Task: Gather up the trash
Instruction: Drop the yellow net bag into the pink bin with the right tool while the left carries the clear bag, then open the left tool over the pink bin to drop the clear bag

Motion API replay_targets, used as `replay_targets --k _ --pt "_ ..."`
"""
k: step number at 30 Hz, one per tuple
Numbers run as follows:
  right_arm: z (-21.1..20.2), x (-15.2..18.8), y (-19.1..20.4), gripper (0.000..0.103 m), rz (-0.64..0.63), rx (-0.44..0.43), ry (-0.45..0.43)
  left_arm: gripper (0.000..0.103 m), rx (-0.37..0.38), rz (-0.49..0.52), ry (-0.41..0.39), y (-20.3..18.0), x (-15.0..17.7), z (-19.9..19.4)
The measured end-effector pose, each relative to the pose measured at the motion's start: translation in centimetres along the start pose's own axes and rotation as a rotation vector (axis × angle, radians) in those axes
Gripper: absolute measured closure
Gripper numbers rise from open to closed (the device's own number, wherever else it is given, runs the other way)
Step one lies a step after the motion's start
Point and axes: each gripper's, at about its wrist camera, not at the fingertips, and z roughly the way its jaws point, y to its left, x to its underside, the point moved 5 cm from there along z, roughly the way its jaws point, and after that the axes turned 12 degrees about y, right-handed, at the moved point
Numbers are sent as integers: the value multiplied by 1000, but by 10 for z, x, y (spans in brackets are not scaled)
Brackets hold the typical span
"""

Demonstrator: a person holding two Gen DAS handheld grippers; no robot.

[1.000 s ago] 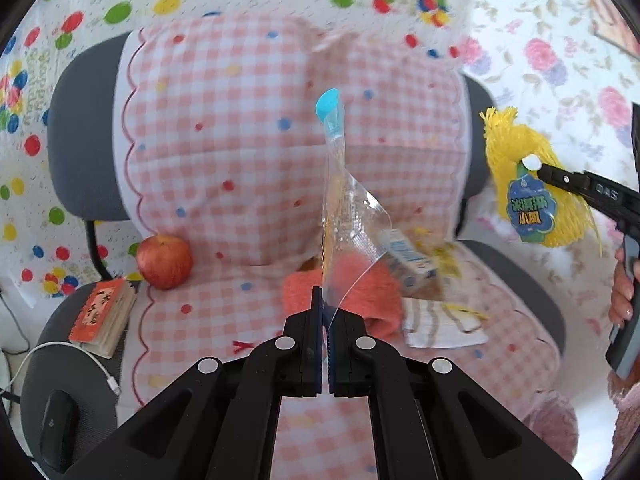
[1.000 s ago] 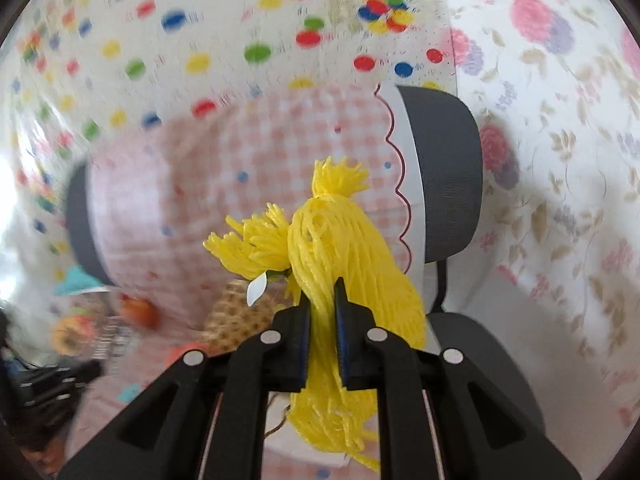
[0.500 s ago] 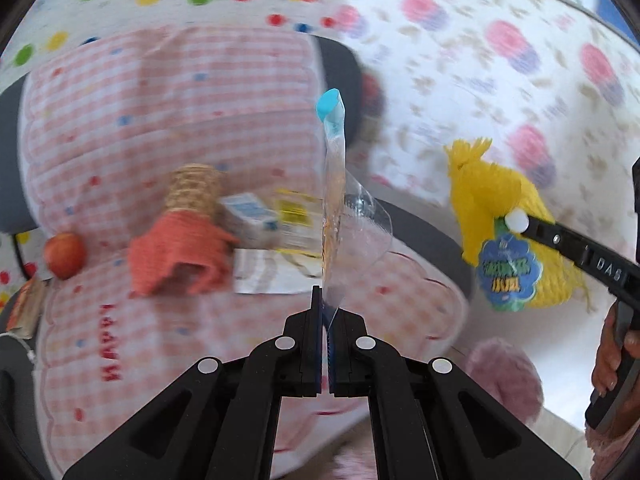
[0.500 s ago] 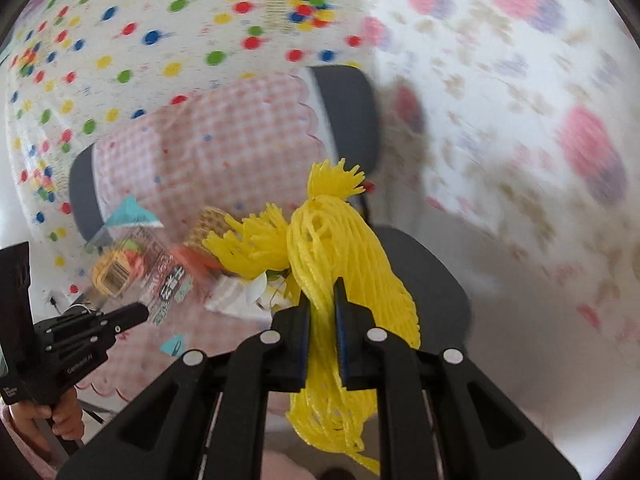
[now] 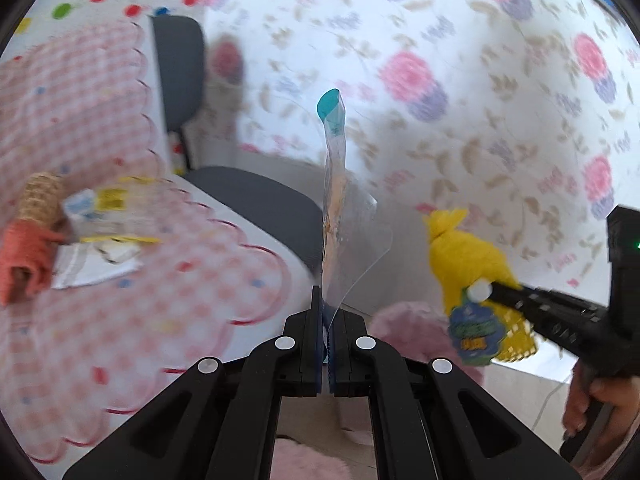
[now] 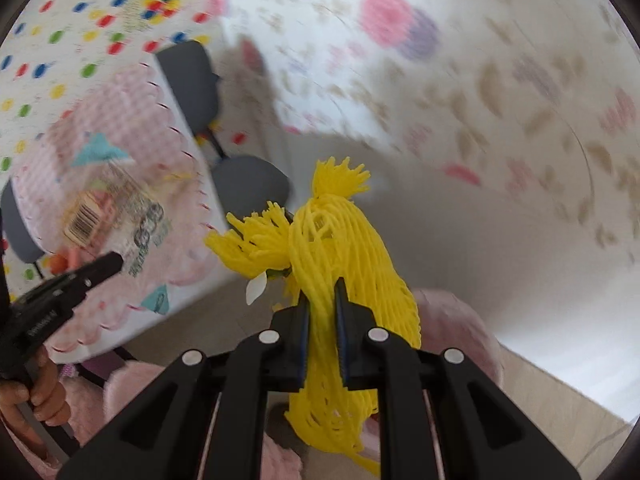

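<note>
My left gripper point(image 5: 325, 312) is shut on a clear plastic wrapper point(image 5: 340, 216) with a teal tip that stands upright from the jaws. My right gripper point(image 6: 321, 300) is shut on a yellow mesh net bag point(image 6: 340, 248) that bulges above and hangs below the fingers. In the left wrist view the same net bag point(image 5: 468, 264) with its blue-green label shows at the right, held by the right gripper point(image 5: 486, 291). The right wrist view shows the wrapper point(image 6: 116, 208) at the left, pinched by the left gripper point(image 6: 112, 262). Both views are blurred.
A grey chair point(image 5: 256, 200) with a pink checked cover point(image 5: 100, 272) stands at the left, bearing paper scraps point(image 5: 100, 248), an orange knitted thing point(image 5: 24, 252) and a woven cone point(image 5: 40, 196). A floral cloth point(image 5: 460, 100) hangs behind. Pink fluffy slippers point(image 6: 456, 328) show below.
Both grippers swung right and downward, away from the chair, keeping their hold on the wrapper and the net bag. The chair slid to the left of both views.
</note>
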Motion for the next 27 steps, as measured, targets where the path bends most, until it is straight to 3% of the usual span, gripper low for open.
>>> replay_targets --k 5,13,21,27 --pt "10 16 -32 87 34 62 25 101 23 55 20 -34 3 25" --pt "17 24 -61 67 43 119 29 101 31 111 37 -65 10 48" --pt "14 17 -70 66 55 110 11 101 18 118 64 -67 16 58" --pt "-19 14 -67 66 28 130 -47 101 25 148 79 -77 22 61"
